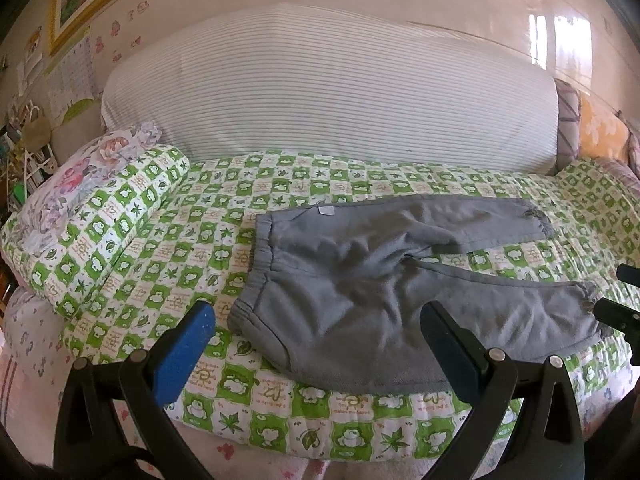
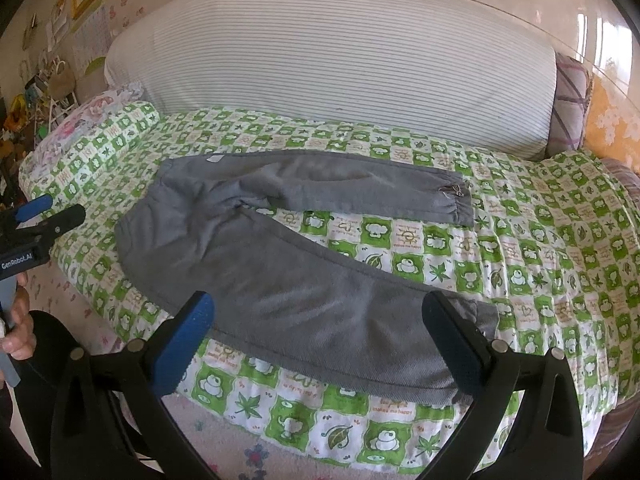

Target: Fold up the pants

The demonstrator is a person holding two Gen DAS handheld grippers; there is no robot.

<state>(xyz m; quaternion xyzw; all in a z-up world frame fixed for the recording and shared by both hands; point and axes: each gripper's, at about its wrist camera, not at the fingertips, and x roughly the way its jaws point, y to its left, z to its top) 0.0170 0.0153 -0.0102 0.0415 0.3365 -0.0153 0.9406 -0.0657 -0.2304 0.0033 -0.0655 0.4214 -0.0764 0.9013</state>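
Note:
Grey pants (image 1: 360,280) lie flat on a green-and-white checked quilt (image 1: 180,240), waistband to the left, two legs spread to the right. My left gripper (image 1: 316,320) is open and empty, above the waistband end near the front edge. My right gripper (image 2: 316,316) is open and empty, above the near leg of the pants (image 2: 280,272) close to its cuff. The left gripper also shows at the left edge of the right wrist view (image 2: 44,216), held by a hand.
A large white striped cushion (image 1: 320,100) lies behind the quilt (image 2: 520,240) against the wall. A floral pillow (image 1: 80,184) lies at the left. Orange and purple-checked cushions (image 1: 600,132) stand at the right. Cluttered shelves stand at the far left.

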